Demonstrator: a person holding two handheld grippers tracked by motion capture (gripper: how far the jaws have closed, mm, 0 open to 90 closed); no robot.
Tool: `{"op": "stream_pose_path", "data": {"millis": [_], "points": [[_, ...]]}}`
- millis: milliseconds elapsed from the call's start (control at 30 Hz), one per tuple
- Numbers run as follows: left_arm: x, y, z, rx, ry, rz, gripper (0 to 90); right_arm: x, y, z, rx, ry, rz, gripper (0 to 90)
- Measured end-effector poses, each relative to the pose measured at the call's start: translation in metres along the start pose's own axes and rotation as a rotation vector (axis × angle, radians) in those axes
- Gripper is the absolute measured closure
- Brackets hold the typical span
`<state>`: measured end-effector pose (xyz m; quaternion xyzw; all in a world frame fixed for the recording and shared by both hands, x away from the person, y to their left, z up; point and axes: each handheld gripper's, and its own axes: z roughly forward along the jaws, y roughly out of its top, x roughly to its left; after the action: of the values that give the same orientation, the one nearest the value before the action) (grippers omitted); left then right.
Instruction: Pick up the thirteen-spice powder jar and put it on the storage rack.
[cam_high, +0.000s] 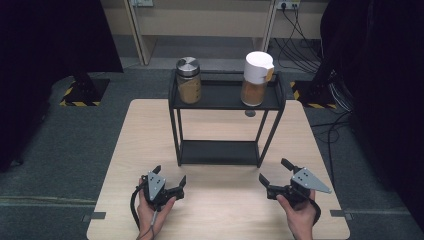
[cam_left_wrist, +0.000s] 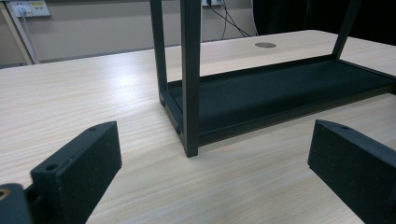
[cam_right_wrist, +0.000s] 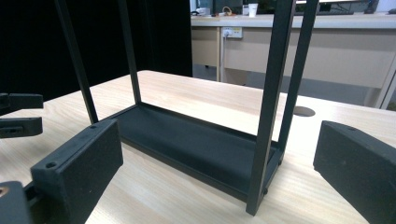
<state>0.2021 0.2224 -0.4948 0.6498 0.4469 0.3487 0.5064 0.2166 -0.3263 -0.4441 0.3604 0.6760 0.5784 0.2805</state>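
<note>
So the black two-tier rack (cam_high: 226, 122) sits mid-table, long axis running left-right across the table (cam_high: 150, 145), open front facing the person. On its top shelf: a steel-lidded jar (cam_high: 188, 80) at the left end, a white-capped jar (cam_high: 256, 78) at the right end, both upright, well apart. Bottom shelf is bare. In front of the rack there's a wide strip of free wood, and that's where the left gripper (cam_high: 171, 181) and right gripper (cam_high: 276, 176) hover, jaws spread wide, holding nothing.
</note>
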Motion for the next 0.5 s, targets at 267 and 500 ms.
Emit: {"op": "stream_pose_path", "data": {"millis": [267,500], "points": [[0.0003,0.0,-0.0001,0.0,-0.001,0.0,2.0,-0.0007,-0.0034,0.001,0.013,-0.003,-0.005,1.3],[0.0004,-0.0003,-0.0002,-0.002,-0.002,-0.001,2.0,-0.0029,-0.0063,0.0013,0.024,0.003,-0.014,0.6]]}}
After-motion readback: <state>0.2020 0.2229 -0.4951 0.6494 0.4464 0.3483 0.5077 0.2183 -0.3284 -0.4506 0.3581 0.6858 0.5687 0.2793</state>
